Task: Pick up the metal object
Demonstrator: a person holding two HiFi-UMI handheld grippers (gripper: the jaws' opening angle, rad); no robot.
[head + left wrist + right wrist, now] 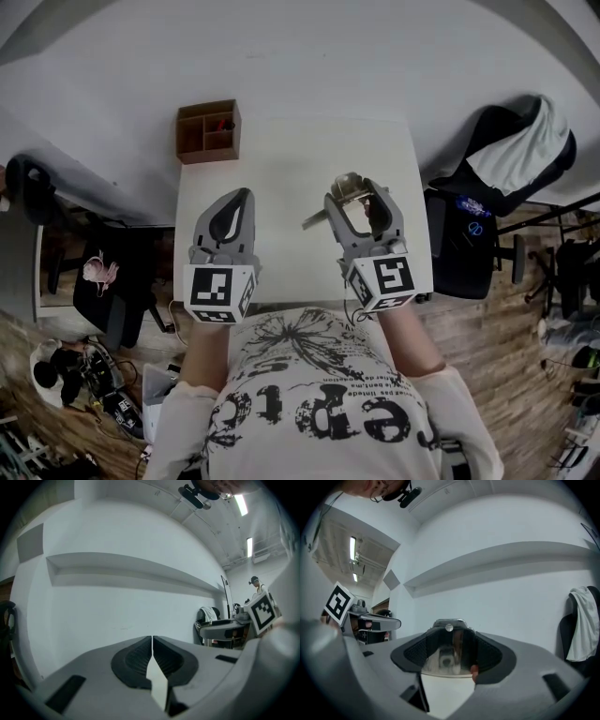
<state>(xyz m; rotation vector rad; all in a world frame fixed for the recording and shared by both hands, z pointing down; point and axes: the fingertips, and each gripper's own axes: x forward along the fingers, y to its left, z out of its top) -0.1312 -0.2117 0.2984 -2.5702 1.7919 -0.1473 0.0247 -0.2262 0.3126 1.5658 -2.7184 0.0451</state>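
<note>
Jaws on the right gripper (359, 199) pinch the metal object (446, 653); slick, overhanging toward eight o'clock, it could swivel free. Empty left gripper (152, 656) sits closed.

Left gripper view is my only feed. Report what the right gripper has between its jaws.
Observer: The right gripper is shut on a shiny metal object, held between its jaws.
Operator: Say what lies under it.
Observer: The head view shows a white table below that gripper; whether the object is clear of it, I cannot tell.
Operator: Name anything else there.
Observer: A brown wooden compartment box stands at the table's far left corner, apart from the gripper.
</note>
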